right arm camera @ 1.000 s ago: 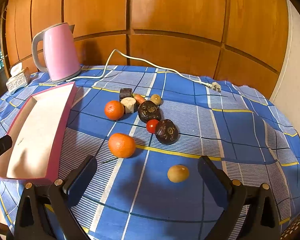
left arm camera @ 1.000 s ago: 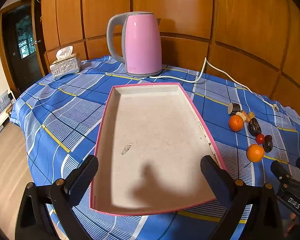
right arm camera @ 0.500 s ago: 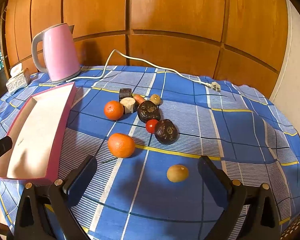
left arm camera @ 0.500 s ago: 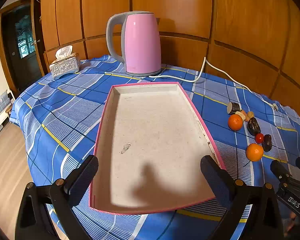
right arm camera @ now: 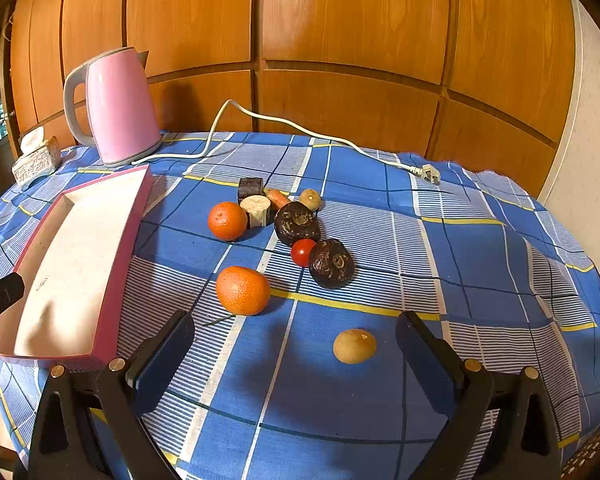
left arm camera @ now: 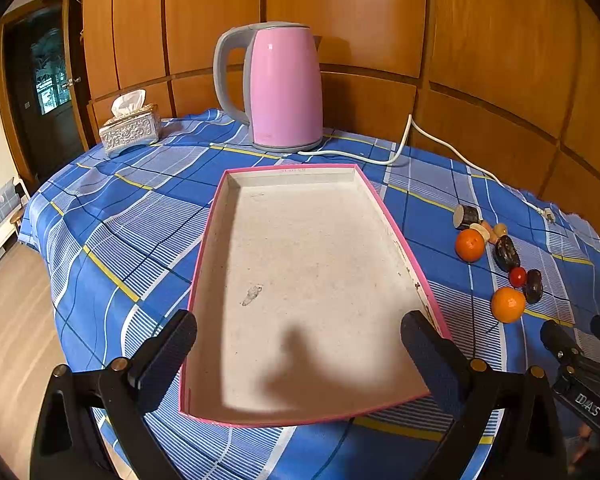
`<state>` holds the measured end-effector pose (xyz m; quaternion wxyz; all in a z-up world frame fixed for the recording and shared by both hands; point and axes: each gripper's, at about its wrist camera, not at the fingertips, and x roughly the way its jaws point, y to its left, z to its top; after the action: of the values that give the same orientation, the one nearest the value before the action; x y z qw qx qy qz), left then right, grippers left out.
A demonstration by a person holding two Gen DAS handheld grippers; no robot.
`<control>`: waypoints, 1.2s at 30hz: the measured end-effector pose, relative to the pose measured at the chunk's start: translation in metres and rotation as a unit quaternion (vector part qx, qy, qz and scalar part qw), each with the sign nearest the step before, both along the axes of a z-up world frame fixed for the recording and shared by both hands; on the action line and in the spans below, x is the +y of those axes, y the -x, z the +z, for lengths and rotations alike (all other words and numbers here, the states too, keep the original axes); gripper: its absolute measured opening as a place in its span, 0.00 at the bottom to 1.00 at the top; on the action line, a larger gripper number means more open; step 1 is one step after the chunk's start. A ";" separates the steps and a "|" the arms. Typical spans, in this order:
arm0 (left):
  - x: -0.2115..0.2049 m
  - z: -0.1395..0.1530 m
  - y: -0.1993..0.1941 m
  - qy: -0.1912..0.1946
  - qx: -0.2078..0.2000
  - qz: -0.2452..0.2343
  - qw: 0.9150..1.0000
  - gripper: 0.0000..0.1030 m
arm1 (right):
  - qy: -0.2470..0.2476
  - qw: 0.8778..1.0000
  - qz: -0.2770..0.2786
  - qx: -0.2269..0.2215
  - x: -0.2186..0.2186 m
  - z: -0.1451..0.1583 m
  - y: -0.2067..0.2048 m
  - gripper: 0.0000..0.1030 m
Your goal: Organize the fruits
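A shallow pink-rimmed tray (left arm camera: pixel 374 196) with nothing in it lies on the blue checked tablecloth; it also shows in the right wrist view (right arm camera: pixel 112 292). My left gripper (left arm camera: pixel 298 352) is open and empty over the tray's near end. My right gripper (right arm camera: pixel 294 354) is open and empty above the cloth. Ahead of it lie a near orange (right arm camera: pixel 243 290), a far orange (right arm camera: pixel 227 221), a cherry tomato (right arm camera: pixel 302 252), two dark brown fruits (right arm camera: pixel 331 264) (right arm camera: pixel 297 222) and a small tan fruit (right arm camera: pixel 354 346) between its fingers. The fruit cluster also shows in the left wrist view (left arm camera: pixel 508 304).
A pink kettle (left arm camera: pixel 284 88) stands at the back with its white cord (right arm camera: pixel 300 128) and plug lying across the cloth. A silver tissue box (left arm camera: pixel 130 130) sits at the back left. Small cut pieces and a carrot bit (right arm camera: pixel 278 198) lie behind the fruits. Wood panels close the back.
Both grippers have drifted back slightly; the tray and fruits sit a little farther off in view. Nothing was taken hold of or moved.
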<state>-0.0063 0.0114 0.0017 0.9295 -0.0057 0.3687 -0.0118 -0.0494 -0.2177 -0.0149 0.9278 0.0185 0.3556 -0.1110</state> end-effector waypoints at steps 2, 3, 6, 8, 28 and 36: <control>0.000 0.000 0.000 0.000 0.000 0.000 1.000 1.00 | 0.000 1.000 0.000 0.000 0.000 0.000 0.000 0.99; 0.000 0.000 0.000 0.000 0.000 0.000 1.000 1.00 | 0.000 1.000 0.000 0.000 0.000 0.000 0.000 0.99; 0.000 0.000 0.000 0.000 0.000 0.000 1.000 1.00 | 0.000 1.000 0.000 0.000 0.000 0.000 0.000 0.99; 0.000 0.000 0.001 0.000 0.000 -0.001 1.000 1.00 | 0.000 1.000 -0.001 -0.001 0.000 0.001 0.001 0.99; -0.005 -0.002 0.001 0.039 0.006 -0.043 0.998 1.00 | -0.015 0.999 -0.047 -0.013 -0.032 0.004 0.002 0.99; -0.039 0.000 -0.001 0.073 0.020 -0.171 0.982 1.00 | -0.023 0.975 -0.223 0.002 -0.128 -0.008 0.011 0.99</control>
<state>-0.0053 -0.0280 0.0014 0.9034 -0.0108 0.3804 -0.1976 -0.0606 -0.3456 -0.0230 0.8785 0.1182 0.3464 -0.3070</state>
